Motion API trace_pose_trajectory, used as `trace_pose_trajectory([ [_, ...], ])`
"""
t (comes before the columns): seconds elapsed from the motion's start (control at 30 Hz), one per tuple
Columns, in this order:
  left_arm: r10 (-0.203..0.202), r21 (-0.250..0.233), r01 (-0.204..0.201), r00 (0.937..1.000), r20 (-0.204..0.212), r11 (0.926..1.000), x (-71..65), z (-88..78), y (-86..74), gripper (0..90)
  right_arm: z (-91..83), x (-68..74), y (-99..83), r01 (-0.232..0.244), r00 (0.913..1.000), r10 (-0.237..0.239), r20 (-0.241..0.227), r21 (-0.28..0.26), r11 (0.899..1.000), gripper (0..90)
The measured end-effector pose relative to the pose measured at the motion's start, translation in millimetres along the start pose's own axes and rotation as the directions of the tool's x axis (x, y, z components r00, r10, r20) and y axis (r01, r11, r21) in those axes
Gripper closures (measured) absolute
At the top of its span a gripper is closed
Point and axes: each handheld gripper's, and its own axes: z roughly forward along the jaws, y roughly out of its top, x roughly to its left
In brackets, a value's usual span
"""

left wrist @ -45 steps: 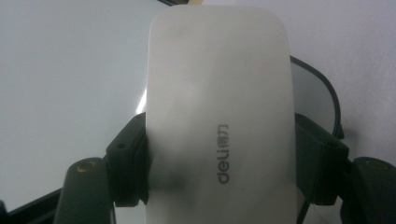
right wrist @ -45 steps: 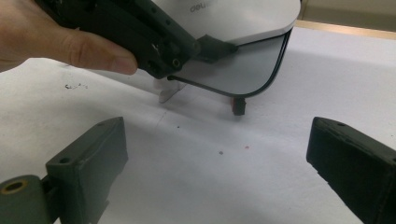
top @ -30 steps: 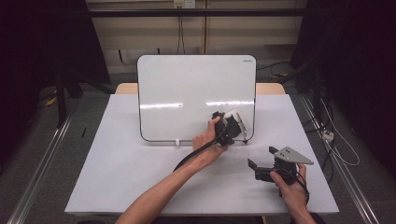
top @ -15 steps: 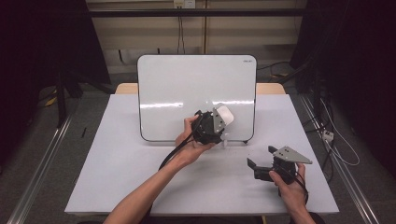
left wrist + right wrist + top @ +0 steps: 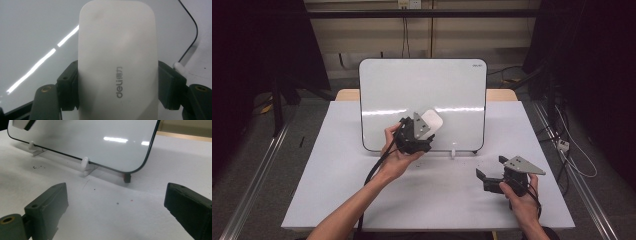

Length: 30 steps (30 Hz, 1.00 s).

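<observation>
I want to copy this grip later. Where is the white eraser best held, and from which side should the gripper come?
Grip the white eraser across its two long, straight sides, near the lower end, coming in along its length from behind that end. The left gripper is shut on it just so: the sides are parallel and fit between the jaws, while the broad flat face stays free toward the whiteboard.

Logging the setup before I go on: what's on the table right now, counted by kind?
Upright white rectangular whiteboard with thin black edge: 1
White rounded plastic eraser block, clamped in the left gripper: 1
White plastic clip feet under the board: 2 in sight
Handheld black two-jaw grippers, including the right gripper: 2
Total: 6
</observation>
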Motion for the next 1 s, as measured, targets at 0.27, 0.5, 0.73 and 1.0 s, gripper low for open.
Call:
trace_pose_trajectory([
  [0.27, -0.057, 0.007, 0.058, 0.9959, -0.069, 0.9983, 30.7, -25.2, -23.2, 31.1, 0.1, -0.4, -0.5, -0.012, 0.9999, 0.012, 0.006, 0.002, 1.000, 5.3],
  [0.5, -0.100, 0.018, 0.102, 0.9877, -0.121, 0.9946, 50.2, -43.3, -41.0, 31.1, -0.1, -1.1, -1.2, -0.004, 1.0000, 0.004, -0.002, 0.003, 1.000, 5.2],
  [0.73, -0.135, 0.039, 0.143, 0.9775, -0.162, 0.9890, 64.6, -50.7, -58.1, 31.1, -0.5, -1.3, -1.4, -0.006, 0.9999, 0.006, -0.014, 0.000, 1.000, 5.3],
  [1.0, -0.138, 0.067, 0.154, 0.9716, -0.192, 0.9858, 74.9, -50.8, -75.5, 31.1, 1.1, -2.2, -1.5, -0.010, 0.9999, 0.010, -0.013, 0.004, 1.000, 5.3],
])
